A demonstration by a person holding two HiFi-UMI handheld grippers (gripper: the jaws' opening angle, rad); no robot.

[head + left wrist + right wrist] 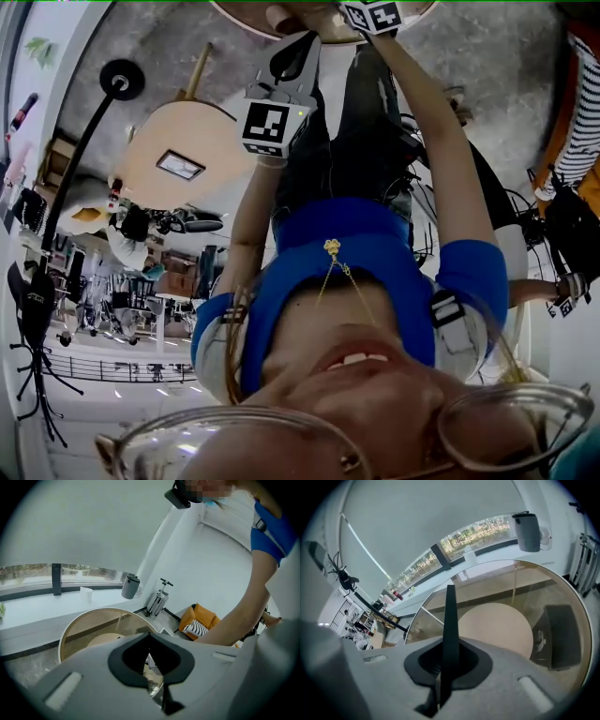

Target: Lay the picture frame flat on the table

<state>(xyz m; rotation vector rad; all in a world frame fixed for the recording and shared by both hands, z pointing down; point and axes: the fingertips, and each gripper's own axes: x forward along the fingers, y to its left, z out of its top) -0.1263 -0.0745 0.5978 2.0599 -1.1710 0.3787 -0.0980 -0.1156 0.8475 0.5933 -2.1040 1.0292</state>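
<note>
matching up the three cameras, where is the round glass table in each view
Head view: the round glass table sits at the top edge, centre, mostly cut off.
Left gripper view: left of centre, in the lower half.
Right gripper view: fills the centre and right.
Shared landmark: the grey canister beyond the table, in both gripper views; it is not in the head view.

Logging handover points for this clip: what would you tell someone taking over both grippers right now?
Right gripper: jaws shut, empty, pointing down at the round glass table.
Left gripper: nothing visibly held; its view does not settle whether it is open or shut.
Picture frame: dark panel at the table's right side in the right gripper view, apparently propped up rather than flat. Neither gripper touches it.
Done: nothing visible yet.
Left: reach the frame, tip it down gently, leave it flat on the glass.
</note>
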